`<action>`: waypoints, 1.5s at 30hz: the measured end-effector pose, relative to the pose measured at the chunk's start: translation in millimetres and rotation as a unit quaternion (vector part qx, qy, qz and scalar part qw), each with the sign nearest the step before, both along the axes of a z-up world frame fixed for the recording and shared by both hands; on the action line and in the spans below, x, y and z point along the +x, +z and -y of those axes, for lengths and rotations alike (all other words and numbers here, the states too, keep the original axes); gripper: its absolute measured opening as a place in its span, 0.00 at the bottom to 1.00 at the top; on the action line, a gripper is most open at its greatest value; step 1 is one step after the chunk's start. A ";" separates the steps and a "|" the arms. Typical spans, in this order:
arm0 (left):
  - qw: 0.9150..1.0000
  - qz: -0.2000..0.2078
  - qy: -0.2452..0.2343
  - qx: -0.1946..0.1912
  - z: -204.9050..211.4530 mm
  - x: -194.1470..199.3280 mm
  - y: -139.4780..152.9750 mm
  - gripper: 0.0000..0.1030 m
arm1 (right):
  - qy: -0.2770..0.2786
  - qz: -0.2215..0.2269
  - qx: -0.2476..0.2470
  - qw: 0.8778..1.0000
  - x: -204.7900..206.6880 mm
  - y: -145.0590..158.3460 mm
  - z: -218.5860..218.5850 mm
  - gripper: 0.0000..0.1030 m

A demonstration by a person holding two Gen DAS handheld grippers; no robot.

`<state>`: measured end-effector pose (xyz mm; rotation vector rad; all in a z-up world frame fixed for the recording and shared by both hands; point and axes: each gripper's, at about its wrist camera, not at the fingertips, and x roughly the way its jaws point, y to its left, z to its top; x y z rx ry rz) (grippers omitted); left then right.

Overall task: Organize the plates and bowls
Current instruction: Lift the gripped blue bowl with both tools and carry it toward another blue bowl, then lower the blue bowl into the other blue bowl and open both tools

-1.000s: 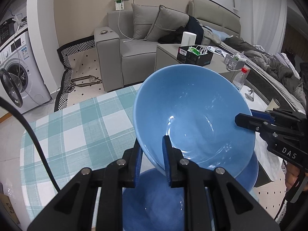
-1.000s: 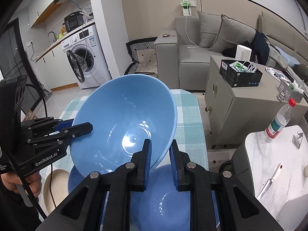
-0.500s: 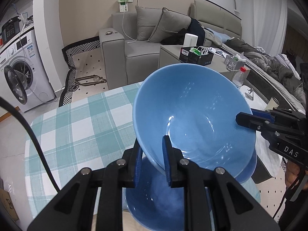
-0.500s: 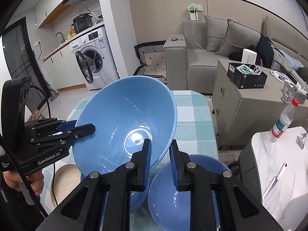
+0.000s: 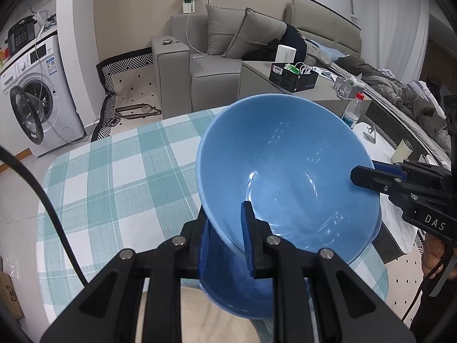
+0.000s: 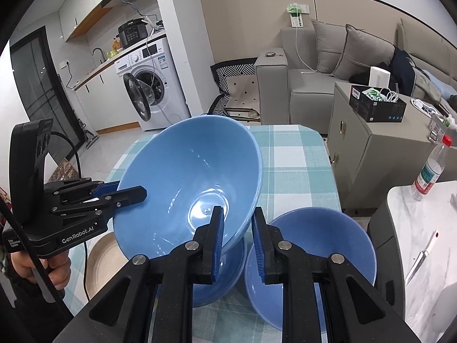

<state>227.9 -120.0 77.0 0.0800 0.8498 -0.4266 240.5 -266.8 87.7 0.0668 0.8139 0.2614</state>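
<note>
A large blue bowl (image 5: 288, 171) (image 6: 188, 183) hangs tilted above the checked table (image 5: 114, 185), gripped at two opposite rims. My left gripper (image 5: 225, 214) is shut on its near rim, one finger inside and one outside. My right gripper (image 6: 237, 217) is shut on the opposite rim and appears at the right of the left wrist view (image 5: 360, 175). Under the held bowl sits a second blue bowl (image 6: 217, 283) (image 5: 237, 285). A third blue bowl (image 6: 314, 257) rests to its right. A beige plate (image 6: 105, 260) (image 5: 200, 320) lies to the left.
A white marble side table (image 6: 428, 228) with a water bottle (image 6: 431, 168) and a knife (image 6: 422, 257) stands to the right. Behind it is a grey cabinet (image 6: 371, 143). A washing machine (image 5: 37, 108) and a sofa (image 5: 217, 65) lie beyond the table.
Both grippers have carried the held bowl leftwards over the table. In the right wrist view the third bowl has come out from under it; the beige plate now shows in the left wrist view.
</note>
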 end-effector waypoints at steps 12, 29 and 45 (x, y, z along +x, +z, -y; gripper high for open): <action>1.000 -0.008 0.002 0.004 -10.4 -15.2 -13.4 0.18 | 0.005 -0.010 0.014 1.000 -11.9 -16.6 -9.4 0.19; 1.000 -0.021 0.004 0.009 -22.7 -30.9 -34.8 0.18 | -0.002 -0.013 0.017 1.000 -22.2 -39.9 -23.9 0.19; 0.999 -0.018 0.012 0.042 -16.8 -34.9 -52.9 0.19 | -0.022 -0.001 -0.029 0.999 -23.9 -64.8 -38.9 0.20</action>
